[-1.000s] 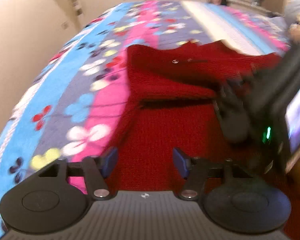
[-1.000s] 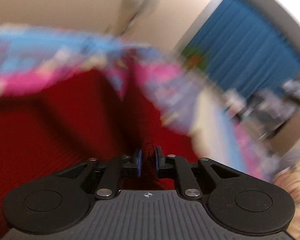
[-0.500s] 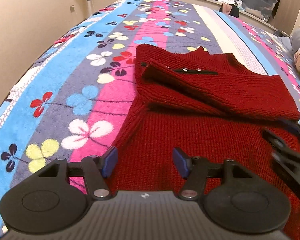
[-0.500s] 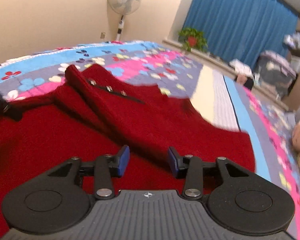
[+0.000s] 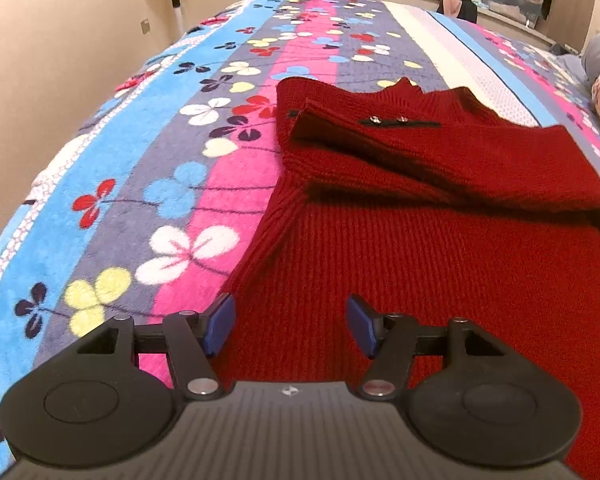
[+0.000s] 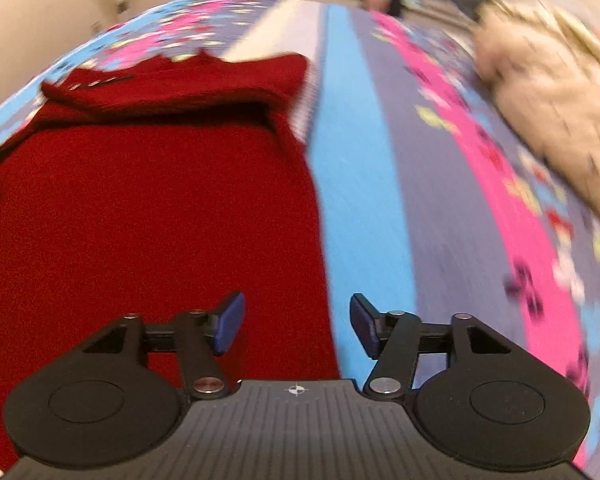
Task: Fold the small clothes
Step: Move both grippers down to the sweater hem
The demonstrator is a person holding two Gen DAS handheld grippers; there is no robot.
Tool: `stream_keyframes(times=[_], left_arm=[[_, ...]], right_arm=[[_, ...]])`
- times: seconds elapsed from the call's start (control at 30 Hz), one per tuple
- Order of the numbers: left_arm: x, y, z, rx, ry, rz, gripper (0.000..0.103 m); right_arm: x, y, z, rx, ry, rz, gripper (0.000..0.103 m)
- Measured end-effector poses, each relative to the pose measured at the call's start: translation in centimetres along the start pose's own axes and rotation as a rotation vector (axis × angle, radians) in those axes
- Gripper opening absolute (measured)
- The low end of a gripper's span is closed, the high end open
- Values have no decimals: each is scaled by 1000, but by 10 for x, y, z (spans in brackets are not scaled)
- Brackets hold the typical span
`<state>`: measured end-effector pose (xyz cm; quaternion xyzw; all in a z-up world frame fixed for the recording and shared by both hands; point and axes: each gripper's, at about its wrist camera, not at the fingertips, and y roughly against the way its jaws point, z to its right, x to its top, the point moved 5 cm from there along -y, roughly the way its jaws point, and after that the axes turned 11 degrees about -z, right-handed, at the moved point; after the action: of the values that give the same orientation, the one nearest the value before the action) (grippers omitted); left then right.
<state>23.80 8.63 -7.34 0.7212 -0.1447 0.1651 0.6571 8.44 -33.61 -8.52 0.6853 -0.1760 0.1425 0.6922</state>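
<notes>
A red sweater (image 5: 440, 240) lies flat on the bed's flowered blanket (image 5: 172, 184), filling the centre and right of the left wrist view, with its sleeve folded across the chest in the upper part of the frame. The left gripper (image 5: 288, 322) is spread, nothing between its fingers, low over the sweater's left edge. The right gripper (image 6: 296, 322) is opening, empty, at the bottom of its blurred view over the sweater's right edge.

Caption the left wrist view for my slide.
Open left gripper above red sweater, sleeves folded in, on floral blanket.
</notes>
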Motion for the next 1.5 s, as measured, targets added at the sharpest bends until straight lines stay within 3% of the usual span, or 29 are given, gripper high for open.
stream_keyframes(times=[0.13,0.27,0.5,0.67,0.73,0.8,0.93,1.1,1.3,1.5], left_arm=[[-19,19,-10,37,6,35,67],[-42,50,-26,26,20,45,67],[-97,99,-41,-78,-3,21,70],[-149,93,-40,-83,-8,8,70],[-162,79,-38,-43,-26,-54,70],[-163,75,-39,-48,-40,-78,70],[-166,61,-49,-133,29,-142,75],[-171,57,-47,-115,15,-168,75],[-171,58,-48,-119,35,-168,75],[-167,57,-52,-73,38,-151,75]], right_arm=[[-31,-15,20,50,-123,-66,62],[-35,-22,22,98,-154,-80,64],[-43,-18,24,115,-154,-76,64],[-40,-17,28,122,-182,-88,64],[-40,-17,27,119,-182,-90,65],[-40,-16,26,119,-183,-93,65],[-40,-12,30,115,-205,-78,65],[-37,1,42,87,-235,2,65],[-46,-14,34,133,-199,-97,66],[-47,-15,29,114,-175,-99,69]])
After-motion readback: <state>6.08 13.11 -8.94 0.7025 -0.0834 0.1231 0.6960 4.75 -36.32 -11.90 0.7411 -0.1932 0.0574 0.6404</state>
